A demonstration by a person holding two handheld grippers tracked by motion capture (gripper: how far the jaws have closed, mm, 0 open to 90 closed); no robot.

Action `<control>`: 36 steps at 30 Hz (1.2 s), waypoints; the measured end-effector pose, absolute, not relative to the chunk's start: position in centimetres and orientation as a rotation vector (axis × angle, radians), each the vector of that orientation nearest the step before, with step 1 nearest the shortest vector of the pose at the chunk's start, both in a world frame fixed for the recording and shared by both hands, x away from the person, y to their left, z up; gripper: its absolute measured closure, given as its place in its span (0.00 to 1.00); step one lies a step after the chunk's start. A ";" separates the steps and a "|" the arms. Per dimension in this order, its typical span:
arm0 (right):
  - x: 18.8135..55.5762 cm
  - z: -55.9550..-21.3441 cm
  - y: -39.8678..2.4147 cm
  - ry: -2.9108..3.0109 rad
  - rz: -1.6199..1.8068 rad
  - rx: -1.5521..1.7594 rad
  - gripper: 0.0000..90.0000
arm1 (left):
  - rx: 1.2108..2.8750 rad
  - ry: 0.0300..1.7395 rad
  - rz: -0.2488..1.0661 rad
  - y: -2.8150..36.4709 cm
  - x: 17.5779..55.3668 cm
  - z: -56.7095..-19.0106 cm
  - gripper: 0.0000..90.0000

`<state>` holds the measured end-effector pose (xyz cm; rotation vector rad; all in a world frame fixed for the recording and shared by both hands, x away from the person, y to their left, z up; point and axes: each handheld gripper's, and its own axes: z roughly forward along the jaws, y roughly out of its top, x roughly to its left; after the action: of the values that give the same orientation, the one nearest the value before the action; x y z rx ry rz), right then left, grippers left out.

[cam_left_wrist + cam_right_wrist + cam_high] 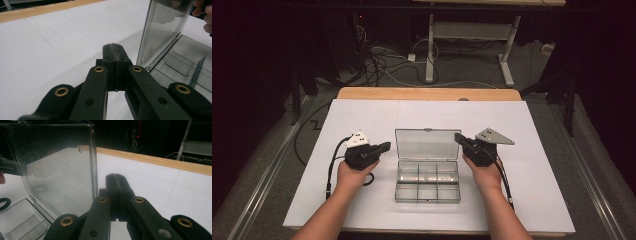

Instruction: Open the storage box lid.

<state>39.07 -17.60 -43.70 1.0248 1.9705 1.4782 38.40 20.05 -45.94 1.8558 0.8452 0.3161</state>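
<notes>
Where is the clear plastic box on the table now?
In the high view, the clear plastic box sits mid-table on the white sheet, lid upright, between the left gripper and the right gripper.

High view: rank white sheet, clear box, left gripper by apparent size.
1. White sheet, by far the largest.
2. Clear box, with its lid up.
3. Left gripper, smallest.

The high view looks forward and down from above the near table (362, 112) edge. Each gripper view sits low and close behind its own jaws, facing the far edge. Both gripper views share the clear box's (428, 180) raised lid (162, 30), seen from its left and right sides.
</notes>
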 end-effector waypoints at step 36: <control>41.6 -44.6 -17.6 1.997 1.422 1.101 1.00 | 1.847 0.866 0.271 17.3 42.7 -45.4 0.98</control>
<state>41.62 -17.56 -44.58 1.1007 1.9973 1.4215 42.72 17.29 -45.39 1.8468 0.8655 0.2707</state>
